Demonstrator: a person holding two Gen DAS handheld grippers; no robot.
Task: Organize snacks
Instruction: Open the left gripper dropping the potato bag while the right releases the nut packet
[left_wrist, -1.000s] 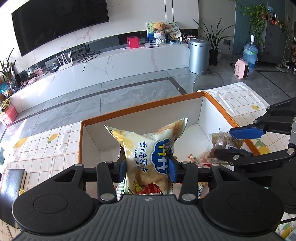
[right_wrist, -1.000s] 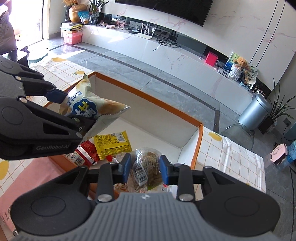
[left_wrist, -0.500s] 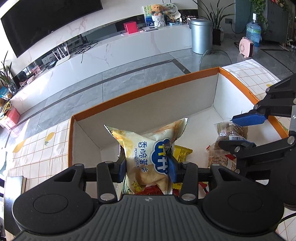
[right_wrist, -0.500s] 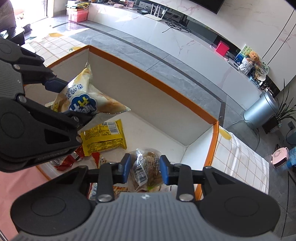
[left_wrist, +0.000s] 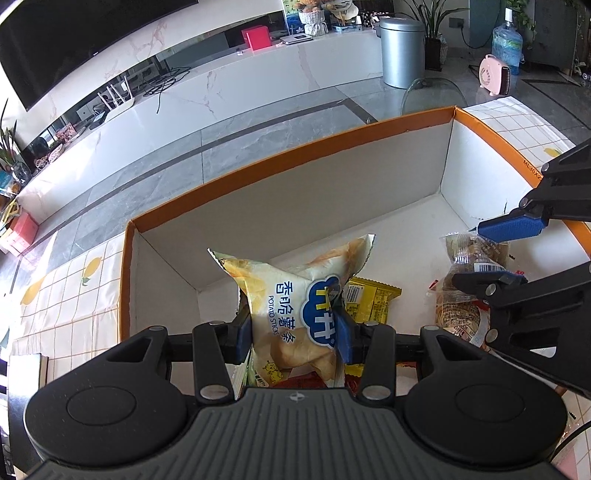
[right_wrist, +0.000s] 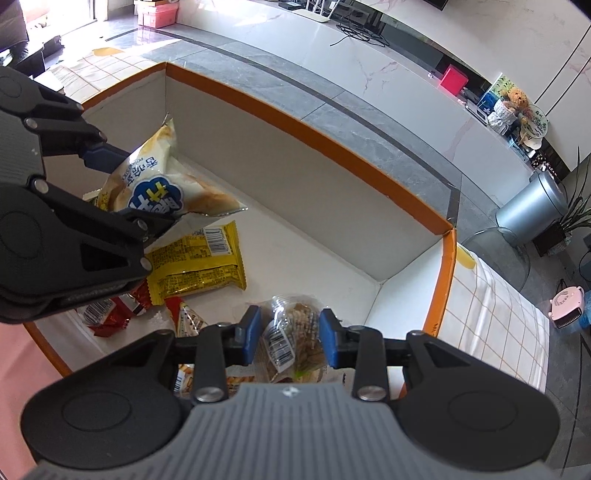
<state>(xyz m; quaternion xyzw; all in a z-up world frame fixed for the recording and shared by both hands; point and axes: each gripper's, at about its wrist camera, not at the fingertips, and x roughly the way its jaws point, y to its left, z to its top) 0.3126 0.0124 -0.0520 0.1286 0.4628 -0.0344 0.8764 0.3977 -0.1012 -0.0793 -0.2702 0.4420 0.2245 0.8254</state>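
Over the orange-rimmed cardboard box (left_wrist: 280, 173) on our checked worktop (left_wrist: 66, 291), our left gripper (left_wrist: 293, 328) had its jaws clenched on the potato sticks bag (left_wrist: 295, 310), while our right gripper (right_wrist: 290, 338) jaws grasped a clear cracker packet (right_wrist: 291, 332) above the box floor.

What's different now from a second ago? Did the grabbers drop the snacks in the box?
Not yet. Both grippers moved forward and down, deeper into the orange-rimmed box, so more of its white floor shows. The left gripper still pinches the potato sticks bag, and the right gripper still pinches the clear cracker packet. The yellow packet and red wrappers on the box floor stayed put.
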